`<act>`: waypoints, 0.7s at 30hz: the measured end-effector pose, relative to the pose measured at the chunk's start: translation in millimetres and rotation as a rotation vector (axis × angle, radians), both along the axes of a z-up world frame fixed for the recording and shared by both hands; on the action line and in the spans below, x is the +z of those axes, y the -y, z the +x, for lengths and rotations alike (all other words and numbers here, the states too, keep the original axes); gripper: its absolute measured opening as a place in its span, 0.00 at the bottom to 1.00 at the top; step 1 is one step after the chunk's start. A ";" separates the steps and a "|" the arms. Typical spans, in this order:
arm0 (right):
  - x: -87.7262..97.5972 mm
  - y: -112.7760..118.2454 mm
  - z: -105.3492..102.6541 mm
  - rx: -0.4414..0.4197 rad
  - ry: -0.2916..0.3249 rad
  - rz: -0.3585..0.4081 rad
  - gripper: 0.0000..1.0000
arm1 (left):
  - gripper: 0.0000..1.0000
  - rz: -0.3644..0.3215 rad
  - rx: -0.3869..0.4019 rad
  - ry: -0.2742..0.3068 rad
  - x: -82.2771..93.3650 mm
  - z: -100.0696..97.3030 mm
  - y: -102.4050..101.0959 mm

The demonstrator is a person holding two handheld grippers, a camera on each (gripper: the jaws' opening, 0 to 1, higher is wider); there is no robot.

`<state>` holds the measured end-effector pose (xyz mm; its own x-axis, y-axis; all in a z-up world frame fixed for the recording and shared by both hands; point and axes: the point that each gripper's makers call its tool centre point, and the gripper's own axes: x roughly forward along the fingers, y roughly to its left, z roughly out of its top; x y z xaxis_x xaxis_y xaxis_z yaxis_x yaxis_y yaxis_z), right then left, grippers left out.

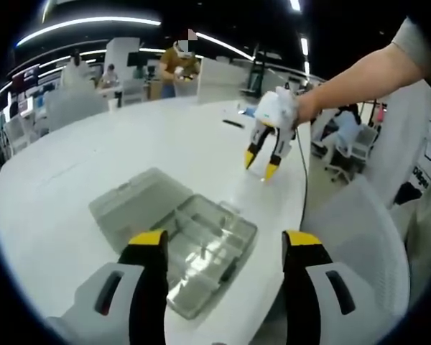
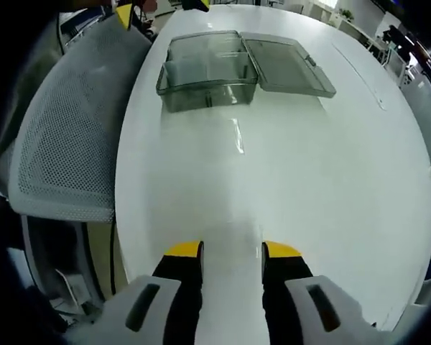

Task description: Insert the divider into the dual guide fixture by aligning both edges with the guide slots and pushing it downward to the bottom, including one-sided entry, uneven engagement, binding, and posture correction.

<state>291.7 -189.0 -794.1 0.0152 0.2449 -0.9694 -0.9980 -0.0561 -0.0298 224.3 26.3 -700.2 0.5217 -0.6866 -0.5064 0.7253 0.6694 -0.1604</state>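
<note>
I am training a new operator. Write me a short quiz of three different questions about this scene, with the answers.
1. True or false: the lid of the clear plastic box lies open flat on the white table.
2. Multiple choice: the left gripper is (A) shut on the box, (B) open and empty, (C) shut on a cable.
3. Fill in: beside the table edge stands a grey mesh ____.

Key: 1 true. 2 B. 3 chair. The right gripper also holds nothing.
</note>
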 end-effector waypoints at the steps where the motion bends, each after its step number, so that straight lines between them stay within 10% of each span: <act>1: 1.5 -3.6 -0.6 0.001 0.000 0.007 0.27 | 0.63 -0.001 0.001 0.001 0.5 -0.1 0.1; 21: 12.8 -38.4 -12.2 0.055 0.012 0.041 0.27 | 0.63 -0.007 0.018 -0.007 0.2 -2.2 -1.7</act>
